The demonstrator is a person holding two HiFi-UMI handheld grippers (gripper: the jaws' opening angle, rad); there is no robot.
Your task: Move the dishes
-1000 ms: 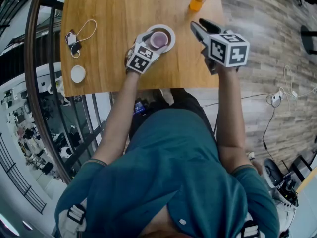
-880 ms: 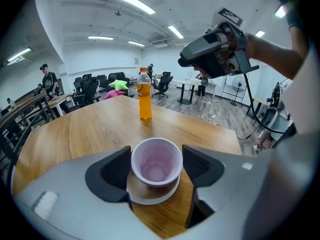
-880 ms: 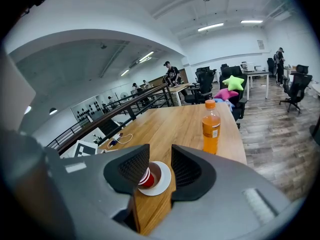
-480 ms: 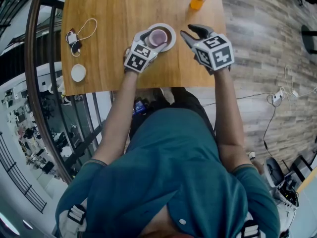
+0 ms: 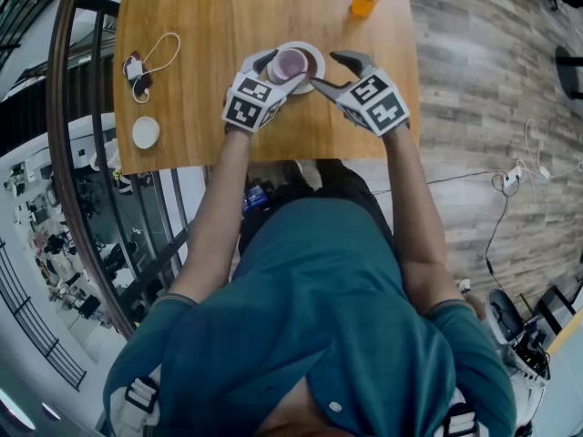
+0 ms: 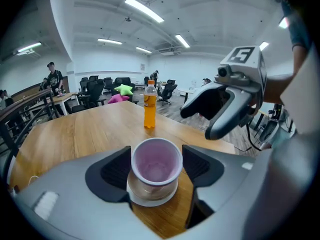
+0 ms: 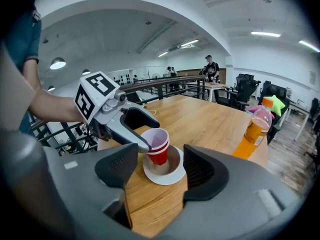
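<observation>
- Left gripper view has my left gripper [image 6: 157, 168] closed on a red plastic cup with a pale inside [image 6: 156, 160], with one dark pad against each side of its upper wall.
- I see the cup upright, held over a shallow round white dish [image 7: 163, 181]. Its base sits down in the dish's hollow, and I cannot tell whether the two touch.
- My right gripper [image 7: 155, 172] has its jaws standing wide, and they have just been opening. Neither pad presses on anything.
- From the right gripper view, the dish and cup lie just ahead, in line with the gap between those jaws.
- From the head view, the right gripper's tips are just beside the dish's right rim, opposite the left gripper.
- The dish rests on a light wooden tabletop [image 5: 209, 25], near the edge closest to me.
- An orange plastic bottle [image 7: 255, 132] stands upright farther back on the table, well apart from the dish, on my right.
</observation>
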